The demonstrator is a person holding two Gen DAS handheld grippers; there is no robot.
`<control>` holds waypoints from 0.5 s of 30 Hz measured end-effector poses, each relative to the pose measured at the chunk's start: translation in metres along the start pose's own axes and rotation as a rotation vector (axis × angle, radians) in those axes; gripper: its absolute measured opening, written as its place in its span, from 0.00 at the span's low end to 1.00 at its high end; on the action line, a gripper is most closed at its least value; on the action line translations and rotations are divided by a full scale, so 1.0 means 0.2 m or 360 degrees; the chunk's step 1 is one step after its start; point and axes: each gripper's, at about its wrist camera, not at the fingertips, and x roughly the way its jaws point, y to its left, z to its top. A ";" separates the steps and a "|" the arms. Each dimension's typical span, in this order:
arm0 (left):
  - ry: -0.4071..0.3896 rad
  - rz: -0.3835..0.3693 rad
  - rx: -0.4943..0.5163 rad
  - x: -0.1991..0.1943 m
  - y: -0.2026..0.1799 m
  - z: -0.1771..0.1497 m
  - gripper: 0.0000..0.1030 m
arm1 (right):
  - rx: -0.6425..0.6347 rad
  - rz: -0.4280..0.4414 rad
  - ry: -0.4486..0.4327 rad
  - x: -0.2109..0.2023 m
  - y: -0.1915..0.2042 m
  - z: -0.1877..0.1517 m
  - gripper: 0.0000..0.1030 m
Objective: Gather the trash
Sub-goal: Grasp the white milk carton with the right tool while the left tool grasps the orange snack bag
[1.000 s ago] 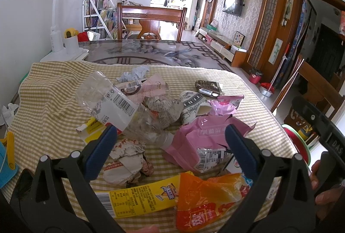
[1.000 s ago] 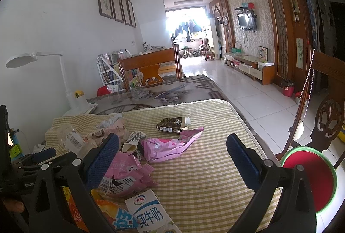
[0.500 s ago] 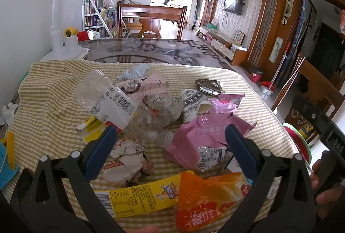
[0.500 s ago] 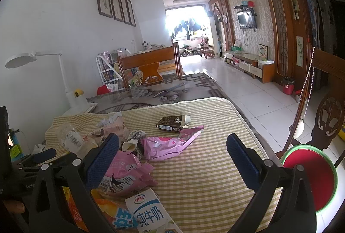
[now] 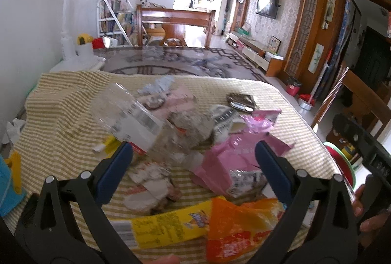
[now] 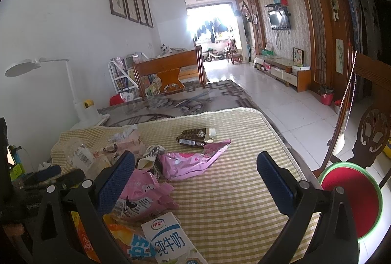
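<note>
One milk carton (image 6: 168, 243) reads "纯牛奶".

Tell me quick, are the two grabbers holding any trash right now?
Left gripper: open, holding nothing, above the trash pile.
Right gripper: open, holding nothing.

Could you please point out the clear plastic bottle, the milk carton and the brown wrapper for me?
clear plastic bottle (image 5: 132, 117), left wrist view, on its label.
milk carton (image 6: 168, 240), right wrist view, on its printed front.
brown wrapper (image 6: 194, 138), right wrist view, on its middle.

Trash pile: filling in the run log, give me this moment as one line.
left tongs: open, over pile | right tongs: open, empty | trash: on cloth
</note>
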 end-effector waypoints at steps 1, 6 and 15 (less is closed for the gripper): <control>-0.0008 0.0023 0.0001 -0.01 0.02 0.01 0.95 | -0.0014 0.0009 0.0085 0.03 0.00 0.00 0.93; 0.0060 0.0102 -0.0025 0.01 0.18 0.04 0.95 | -0.0011 0.0073 0.0523 0.19 -0.01 -0.05 0.93; 0.0156 0.0196 -0.0079 0.02 0.38 0.04 0.95 | -0.0118 0.0195 0.1107 0.35 0.06 -0.26 0.89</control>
